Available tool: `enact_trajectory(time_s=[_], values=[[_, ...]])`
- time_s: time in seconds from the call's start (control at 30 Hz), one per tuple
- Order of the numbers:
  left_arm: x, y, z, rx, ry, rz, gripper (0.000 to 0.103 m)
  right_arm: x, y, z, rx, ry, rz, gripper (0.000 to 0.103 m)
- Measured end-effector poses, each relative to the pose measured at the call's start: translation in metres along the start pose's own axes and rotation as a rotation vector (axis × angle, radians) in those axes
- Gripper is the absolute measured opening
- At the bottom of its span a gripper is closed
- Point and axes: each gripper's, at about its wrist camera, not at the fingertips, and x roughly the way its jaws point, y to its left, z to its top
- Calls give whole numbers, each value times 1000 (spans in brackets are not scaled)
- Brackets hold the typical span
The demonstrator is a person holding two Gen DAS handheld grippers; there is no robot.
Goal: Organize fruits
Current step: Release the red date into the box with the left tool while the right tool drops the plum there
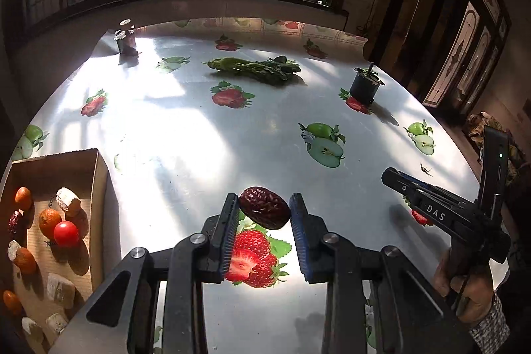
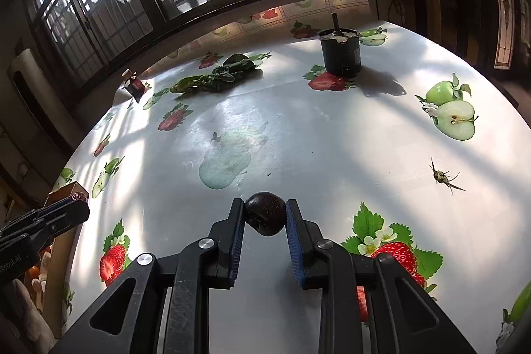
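Your left gripper [image 1: 264, 208] is clamped on a wrinkled red date [image 1: 264, 207], which sits between the blue pads at the fingertips, above the table [image 1: 186, 135] with its fruit-print cloth. In the left wrist view the cardboard box [image 1: 96, 175] lies at about nine o'clock from that date, and it already holds small oranges [image 1: 49, 221], a red tomato [image 1: 66, 233], another date [image 1: 14, 221] and pale chunky pieces [image 1: 68, 199]. Your right gripper [image 2: 265, 214] is closed on a dark round fruit [image 2: 265, 213], gripped at the very tips of its fingers over the cloth. In the left wrist view that right gripper shows at three o'clock, with your hand [image 1: 464, 291] wrapped around its handle. Farther back on the table, near twelve o'clock, lies a bunch of leafy greens [image 1: 255, 68]; a black pot [image 1: 364, 85] stands at about one o'clock, and a small dark jar [image 1: 126, 40] at eleven o'clock near the far edge. A dry stem [image 2: 443, 176] lies on the cloth at two o'clock from the dark fruit.
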Motion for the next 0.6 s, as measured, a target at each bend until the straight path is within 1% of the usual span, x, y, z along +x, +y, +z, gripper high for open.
enact_trajectory(time_s=[0.1, 0.17, 0.27, 0.33, 0.4, 0.47, 0.6], values=[[-38, 49, -21, -112, -35, 33, 30, 0, 15, -3, -35, 1, 16, 26], [-60, 86, -36, -193, -63, 62, 30, -1, 29, -4, -55, 21, 22, 26], [-82, 135, -54, -286, -78, 136, 30, -10, 60, -8, -42, 58, 149, 26], [-93, 159, -63, -334, -87, 186, 30, -19, 93, -11, -71, 75, 234, 26], [-101, 177, -71, -373, -92, 209, 30, -24, 128, -16, -117, 96, 303, 27], [-105, 186, -78, -382, -94, 254, 30, -27, 168, -26, -177, 128, 374, 27], [-102, 197, -87, -389, -74, 288, 30, -25, 242, -57, -309, 202, 475, 27]])
